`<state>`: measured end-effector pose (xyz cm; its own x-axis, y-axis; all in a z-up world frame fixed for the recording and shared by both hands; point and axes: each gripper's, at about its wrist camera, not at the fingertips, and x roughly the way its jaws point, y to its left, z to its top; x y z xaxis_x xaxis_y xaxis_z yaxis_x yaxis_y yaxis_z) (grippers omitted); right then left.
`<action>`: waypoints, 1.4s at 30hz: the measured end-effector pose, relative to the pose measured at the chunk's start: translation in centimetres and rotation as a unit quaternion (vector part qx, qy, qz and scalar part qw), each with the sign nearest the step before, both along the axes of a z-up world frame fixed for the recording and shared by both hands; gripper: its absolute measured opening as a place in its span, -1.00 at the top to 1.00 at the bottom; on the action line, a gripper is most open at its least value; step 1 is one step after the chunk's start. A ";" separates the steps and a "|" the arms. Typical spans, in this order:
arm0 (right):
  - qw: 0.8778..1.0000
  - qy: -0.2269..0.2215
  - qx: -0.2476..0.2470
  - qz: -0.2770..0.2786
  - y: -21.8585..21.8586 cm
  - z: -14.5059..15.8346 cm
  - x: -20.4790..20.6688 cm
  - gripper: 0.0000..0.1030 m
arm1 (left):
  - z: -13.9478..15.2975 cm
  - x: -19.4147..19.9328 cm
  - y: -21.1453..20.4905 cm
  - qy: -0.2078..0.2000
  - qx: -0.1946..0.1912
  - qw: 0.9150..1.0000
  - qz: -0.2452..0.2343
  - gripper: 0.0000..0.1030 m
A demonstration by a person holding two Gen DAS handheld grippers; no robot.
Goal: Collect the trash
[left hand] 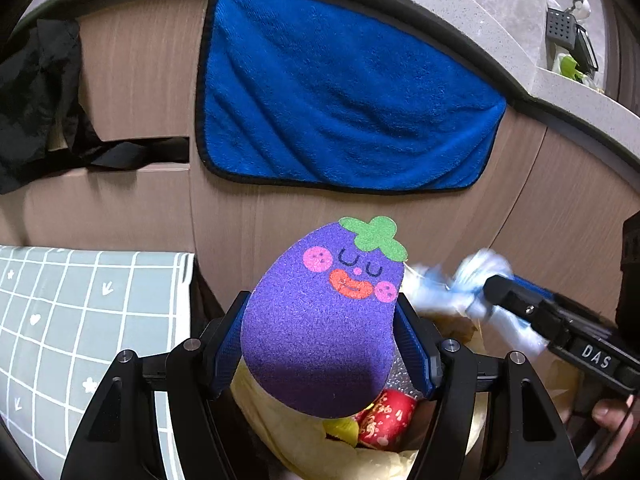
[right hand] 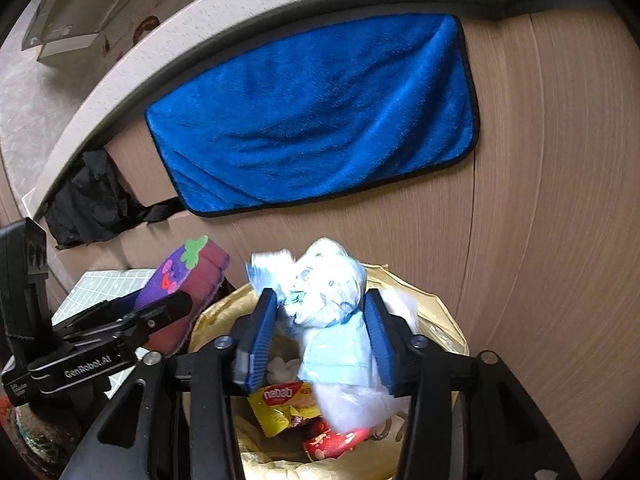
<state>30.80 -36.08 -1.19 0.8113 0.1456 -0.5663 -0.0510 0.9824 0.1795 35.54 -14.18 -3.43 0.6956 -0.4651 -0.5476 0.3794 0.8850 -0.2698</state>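
Note:
A purple eggplant-shaped sponge (left hand: 320, 320) with a smiling face stands upright between the blue pads of my left gripper (left hand: 320, 300), which is shut on it. Below it is a bin lined with a yellowish bag (left hand: 280, 420), holding a red wrapper (left hand: 388, 420). In the right wrist view, a crumpled light-blue plastic wad (right hand: 324, 300) sits blurred between the spread fingers of my right gripper (right hand: 319, 296), directly over the bin's bag (right hand: 440, 320). The pads do not seem to press it. A yellow snack wrapper (right hand: 280, 400) lies inside. My left gripper (right hand: 176, 300) is to the left with the sponge (right hand: 176, 276).
A blue towel (left hand: 340, 92) hangs on the wooden cabinet front behind the bin. A black bag (left hand: 36, 92) spills from a drawer at left. A grey grid-patterned surface (left hand: 80, 300) lies left of the bin. The stone countertop (left hand: 480, 20) runs above. A hand (left hand: 612, 416) holds the right gripper.

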 end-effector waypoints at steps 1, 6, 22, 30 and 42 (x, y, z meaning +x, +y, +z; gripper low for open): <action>1.000 0.003 0.001 -0.003 -0.1 -0.1 0.1 0.12 | -0.1 0.2 0.0 0.005 -0.005 1.000 -0.005 -0.33; 1.000 0.002 0.017 -0.014 -0.7 -0.2 -0.3 0.02 | -0.8 1.3 -0.5 0.048 -0.036 0.997 -0.054 -0.63; 0.999 -0.021 0.028 -0.006 1.0 2.9 -6.0 -0.05 | 4.4 -7.4 5.4 -0.019 0.018 0.999 0.027 -0.63; 0.996 -0.056 0.007 0.063 7.3 5.2 -13.7 -0.22 | 6.5 -17.4 10.0 -0.046 0.076 0.992 0.092 -0.63; 0.991 -0.072 -0.073 0.084 15.2 5.7 -22.4 -0.22 | 7.9 -27.5 15.0 -0.084 0.083 0.980 0.163 -0.63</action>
<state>8.40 -20.84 4.49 0.8564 0.2113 -0.4712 -0.2315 0.9727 0.0154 8.01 0.84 4.48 0.8791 -0.1173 -0.4620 0.0962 0.9930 -0.0692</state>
